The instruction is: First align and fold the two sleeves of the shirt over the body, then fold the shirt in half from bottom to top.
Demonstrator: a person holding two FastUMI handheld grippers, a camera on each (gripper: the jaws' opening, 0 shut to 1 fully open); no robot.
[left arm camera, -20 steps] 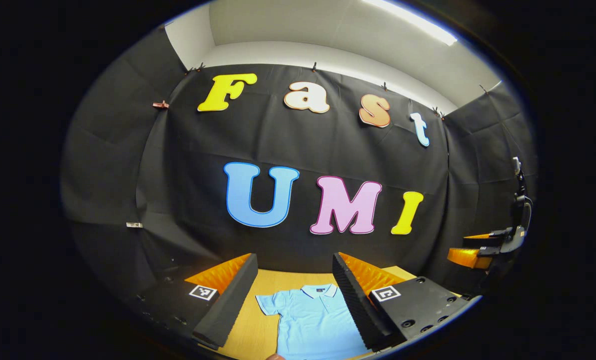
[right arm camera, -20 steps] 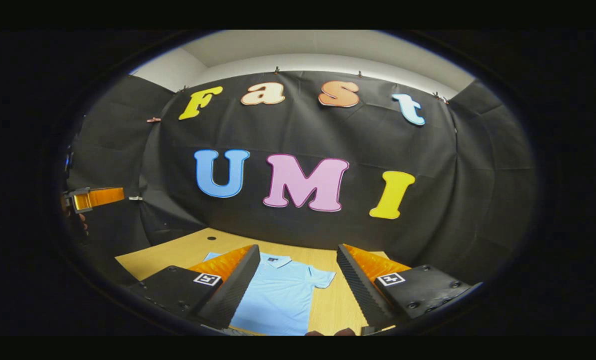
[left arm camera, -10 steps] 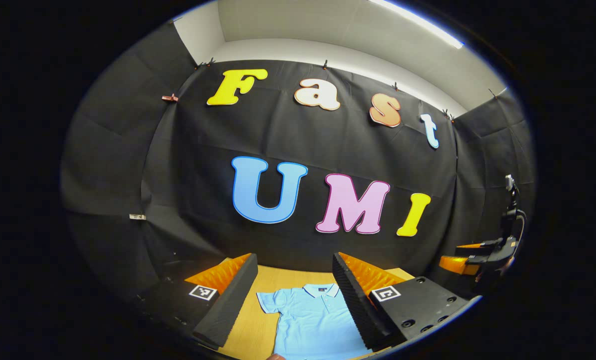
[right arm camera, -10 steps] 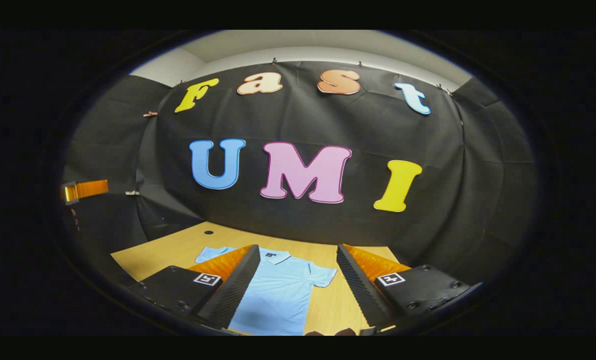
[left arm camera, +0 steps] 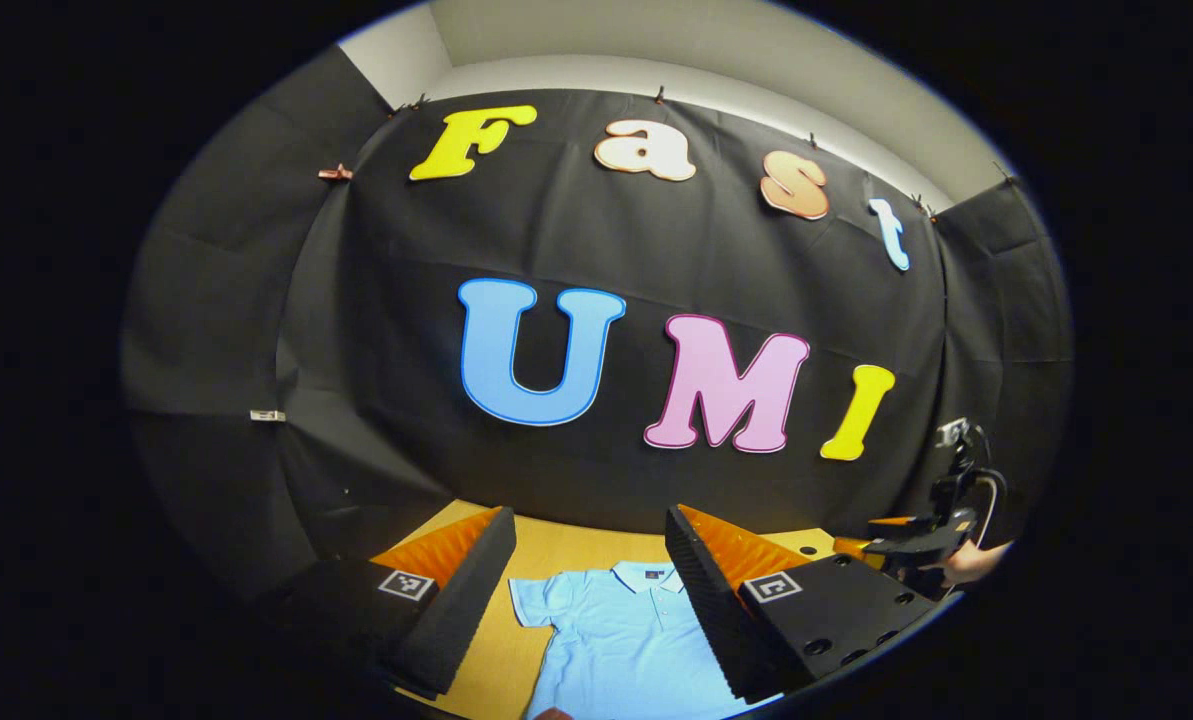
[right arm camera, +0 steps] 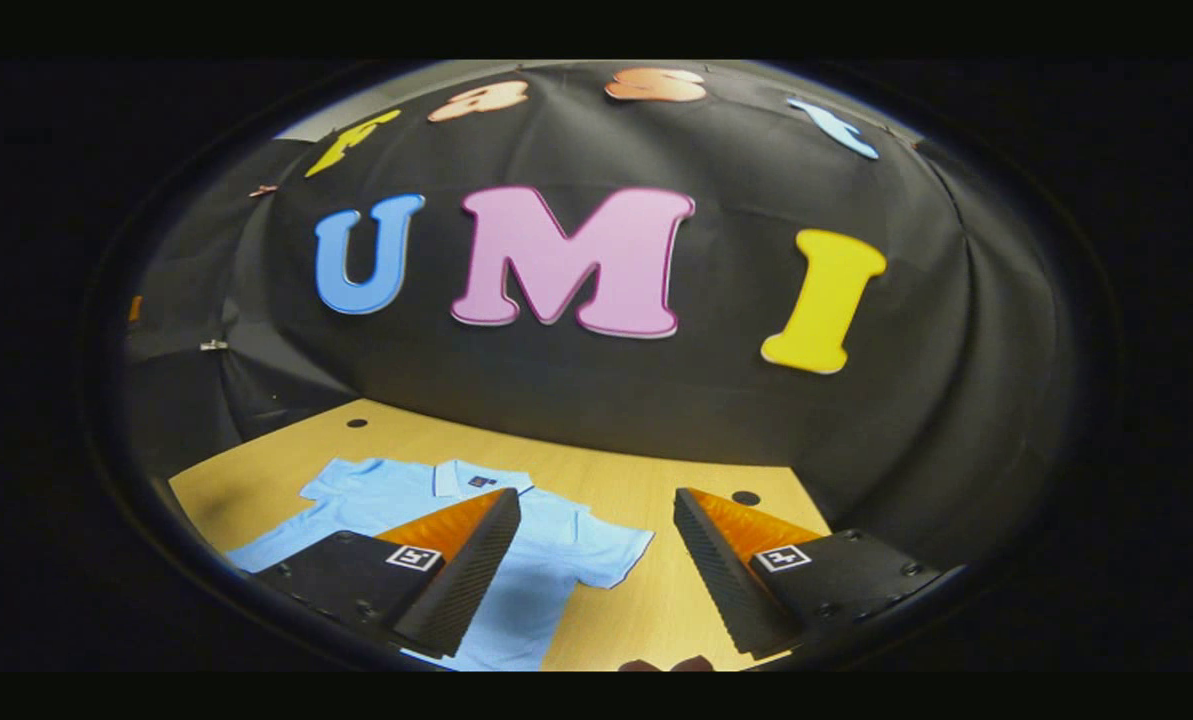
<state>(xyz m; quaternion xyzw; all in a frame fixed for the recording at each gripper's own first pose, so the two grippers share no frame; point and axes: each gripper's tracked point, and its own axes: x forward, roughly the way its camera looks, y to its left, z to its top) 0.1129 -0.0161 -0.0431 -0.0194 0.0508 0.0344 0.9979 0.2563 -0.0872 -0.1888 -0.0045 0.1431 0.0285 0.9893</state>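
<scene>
1. My left gripper [left arm camera: 591, 600]: jaws spread wide, nothing between them, held above the table.
2. My right gripper [right arm camera: 596, 570]: jaws likewise apart and empty; in the left gripper view it sits far right, a hand [left arm camera: 971, 562] behind it.
3. Light blue polo shirt [right arm camera: 536, 560] lies flat on the wooden table [right arm camera: 656, 475], collar toward the wall, both sleeves spread out, unfolded.
4. Two small round holes in the tabletop beyond the shirt [right arm camera: 356, 423].
5. Black cloth wall [right arm camera: 596, 390] behind the table.
</scene>
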